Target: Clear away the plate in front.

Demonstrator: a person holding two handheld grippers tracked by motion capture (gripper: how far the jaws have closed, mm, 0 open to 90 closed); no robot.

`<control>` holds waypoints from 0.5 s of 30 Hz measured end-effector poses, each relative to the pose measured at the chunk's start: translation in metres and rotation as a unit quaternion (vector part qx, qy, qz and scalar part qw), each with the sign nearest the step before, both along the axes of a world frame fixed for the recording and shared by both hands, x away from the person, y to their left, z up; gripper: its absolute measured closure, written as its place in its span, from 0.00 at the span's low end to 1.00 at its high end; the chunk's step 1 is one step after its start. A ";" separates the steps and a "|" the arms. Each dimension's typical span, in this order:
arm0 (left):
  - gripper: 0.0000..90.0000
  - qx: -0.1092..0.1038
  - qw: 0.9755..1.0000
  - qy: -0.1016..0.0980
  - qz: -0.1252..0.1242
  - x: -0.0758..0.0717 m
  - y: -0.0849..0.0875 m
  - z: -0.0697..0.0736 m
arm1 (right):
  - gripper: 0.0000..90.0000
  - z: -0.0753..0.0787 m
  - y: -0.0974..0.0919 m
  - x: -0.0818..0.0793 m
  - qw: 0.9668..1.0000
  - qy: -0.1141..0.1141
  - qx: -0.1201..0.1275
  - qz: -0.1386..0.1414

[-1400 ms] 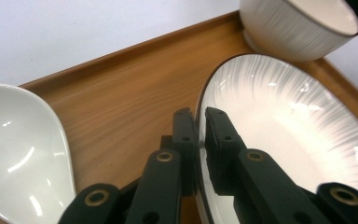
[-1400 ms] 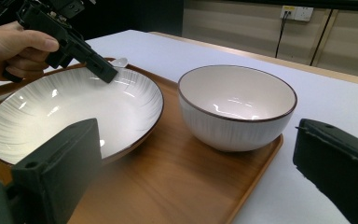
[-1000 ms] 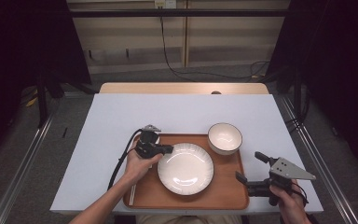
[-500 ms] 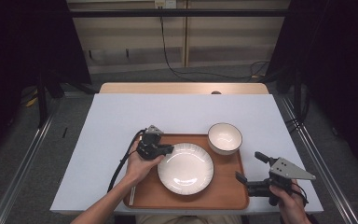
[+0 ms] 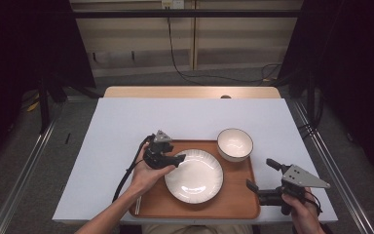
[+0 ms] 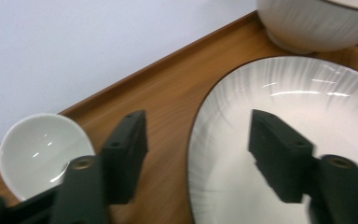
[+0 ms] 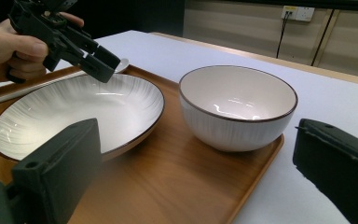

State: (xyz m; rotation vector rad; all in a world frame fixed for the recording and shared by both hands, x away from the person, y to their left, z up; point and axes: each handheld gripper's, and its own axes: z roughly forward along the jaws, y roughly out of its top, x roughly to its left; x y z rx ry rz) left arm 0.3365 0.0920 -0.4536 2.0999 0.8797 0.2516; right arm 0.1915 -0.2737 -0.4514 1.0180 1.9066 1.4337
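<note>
The left gripper [image 5: 179, 158] hovers over the left rim of the ribbed white plate [image 5: 195, 175] at the middle of the wooden tray [image 5: 238, 204]; its jaws have just been opening and stand apart, with nothing between them. A small white spoon [image 6: 42, 151] lies by the tray's left edge. The deep bowl [image 5: 234, 144] sits in the tray's far right corner. The right gripper [image 5: 263, 175] waits open off the tray's right edge.

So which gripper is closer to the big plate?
Left. The left gripper hangs at the plate's left rim, jaws open. The right gripper sits off the tray's right edge.
</note>
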 end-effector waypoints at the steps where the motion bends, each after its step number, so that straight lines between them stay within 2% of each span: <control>1: 0.26 0.003 1.000 -0.008 -0.001 -0.001 0.000 0.002 | 0.01 0.000 0.000 0.000 1.000 0.000 0.000 0.000; 3: 0.22 0.002 1.000 -0.020 0.003 -0.004 0.001 0.005 | 0.01 0.000 0.000 0.000 1.000 0.001 -0.001 0.000; 5: 0.13 -0.007 1.000 -0.013 0.006 -0.005 0.003 0.008 | 0.01 0.000 0.000 0.001 1.000 0.002 -0.001 0.002; 7: 0.09 -0.025 0.999 -0.018 0.008 -0.006 0.005 0.012 | 0.01 0.000 0.000 0.001 1.000 0.001 -0.002 0.002; 8: 0.07 -0.022 0.999 -0.023 0.008 -0.006 0.006 0.014 | 0.01 0.000 0.000 0.001 1.000 0.000 -0.003 0.001; 9: 0.06 -0.016 0.999 -0.032 0.009 -0.008 0.007 0.016 | 0.01 0.000 0.000 0.001 1.000 0.000 -0.003 0.001; 12: 0.05 -0.036 0.999 -0.028 0.008 -0.010 0.014 0.022 | 0.01 0.000 -0.001 0.000 1.000 0.002 0.000 -0.002; 15: 0.06 -0.015 0.998 -0.048 0.024 -0.014 0.022 0.030 | 0.01 0.000 -0.001 0.001 1.000 0.000 0.002 -0.003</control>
